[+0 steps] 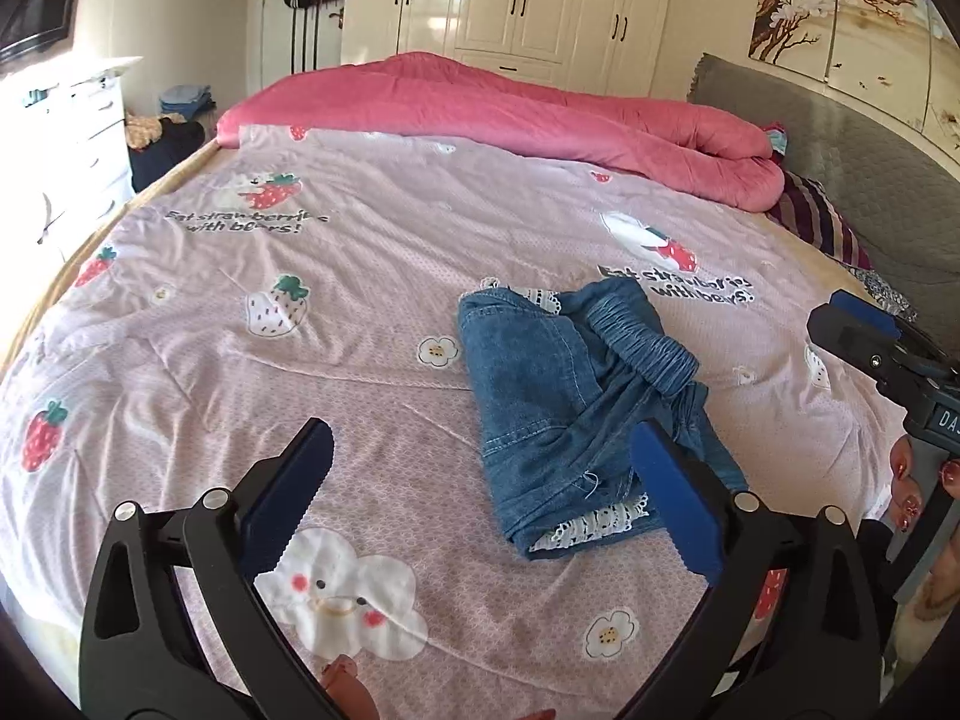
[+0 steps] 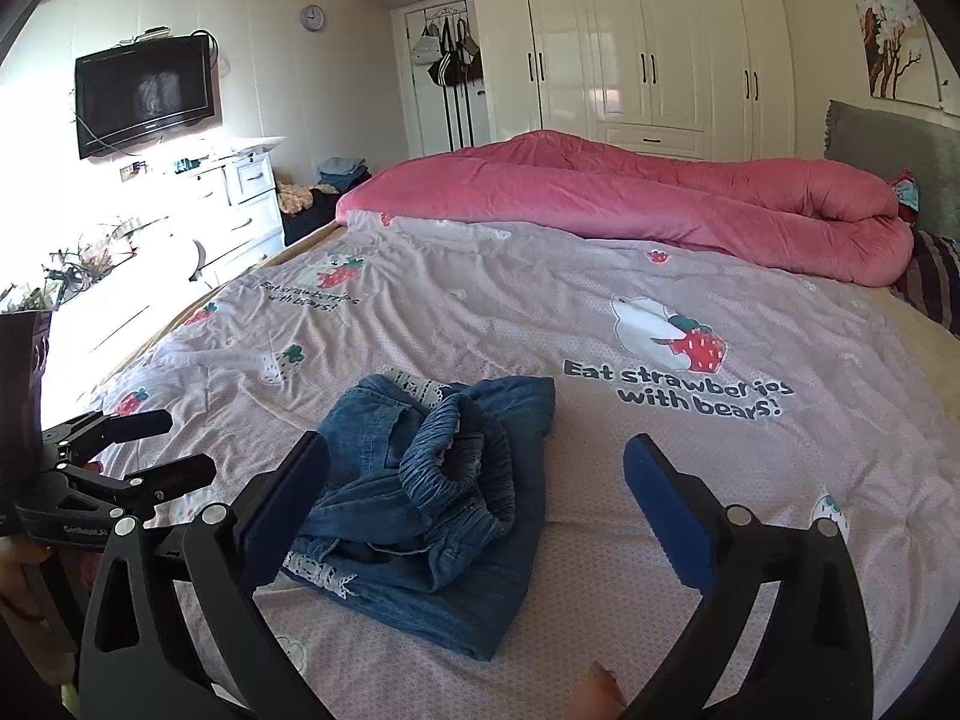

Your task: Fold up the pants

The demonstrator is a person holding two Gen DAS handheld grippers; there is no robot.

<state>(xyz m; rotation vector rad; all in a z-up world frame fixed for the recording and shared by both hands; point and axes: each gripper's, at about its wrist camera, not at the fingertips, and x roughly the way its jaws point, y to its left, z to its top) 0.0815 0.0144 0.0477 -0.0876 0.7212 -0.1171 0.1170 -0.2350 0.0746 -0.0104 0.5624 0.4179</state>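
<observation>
Lying in a loose bundle mid-bed on the pink strawberry-print quilt (image 1: 372, 324): small blue denim pants with white lace hems (image 1: 576, 414), elastic waistband bunched on top. Folded roughly, probably not finished; needs flattening and squaring. Left gripper (image 1: 480, 504) spread wide, empty, just beside the bundle. Right gripper (image 2: 477, 516) wide too, holding nothing. Rolled pink duvet (image 2: 630, 204) beyond.

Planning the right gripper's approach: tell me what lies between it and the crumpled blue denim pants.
Nothing: in the right wrist view, the open right gripper frames the crumpled blue denim pants, with only pink strawberry-print bedspread around them.
</observation>
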